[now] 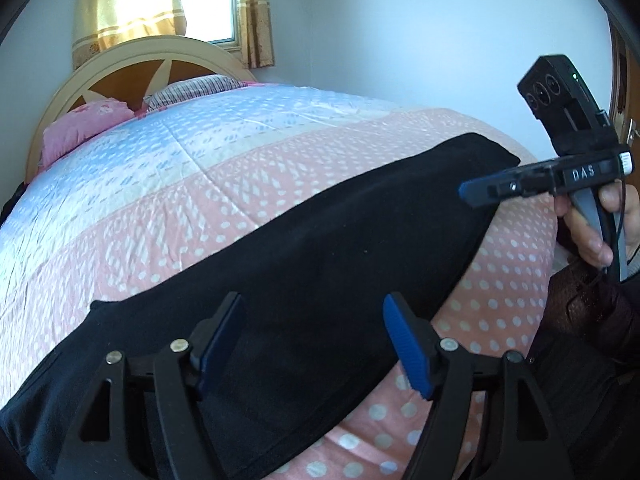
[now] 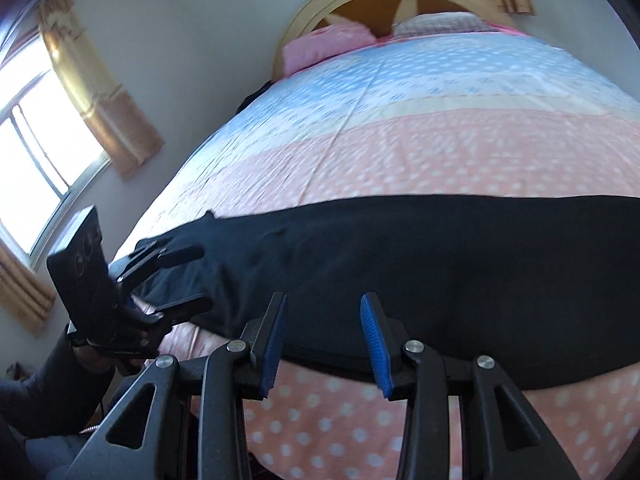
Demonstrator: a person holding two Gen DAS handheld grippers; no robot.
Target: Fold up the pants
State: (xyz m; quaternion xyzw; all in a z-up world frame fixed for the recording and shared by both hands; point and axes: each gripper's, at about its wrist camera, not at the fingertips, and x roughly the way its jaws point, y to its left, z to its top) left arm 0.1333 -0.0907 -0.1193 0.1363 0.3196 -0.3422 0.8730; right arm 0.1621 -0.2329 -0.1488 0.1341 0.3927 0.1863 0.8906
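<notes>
Through the left wrist camera I see my left gripper (image 1: 314, 340) with its blue pads spread apart and nothing between them, hanging over the near part of the black pants (image 1: 320, 248). The pants lie as one long flat band across the pink dotted end of the bedspread (image 1: 160, 208), running from near left to far right. I judge the legs are already laid one on the other, though I cannot confirm it; the crosswise folds are left. At the right, my right gripper (image 1: 476, 192) floats above the pants' far end, seen side-on, so from here I cannot tell its opening.

From the right wrist camera, the right gripper (image 2: 324, 336) stands apart and empty, just above the pants' (image 2: 440, 264) near edge. The left gripper (image 2: 184, 276) sits at the left end of the cloth, fingers spread. Beyond the pants the bedspread (image 2: 400, 140) is bare up to the pink pillow (image 2: 320, 46), giving good room to fold. The bed's near edge is close below.
</notes>
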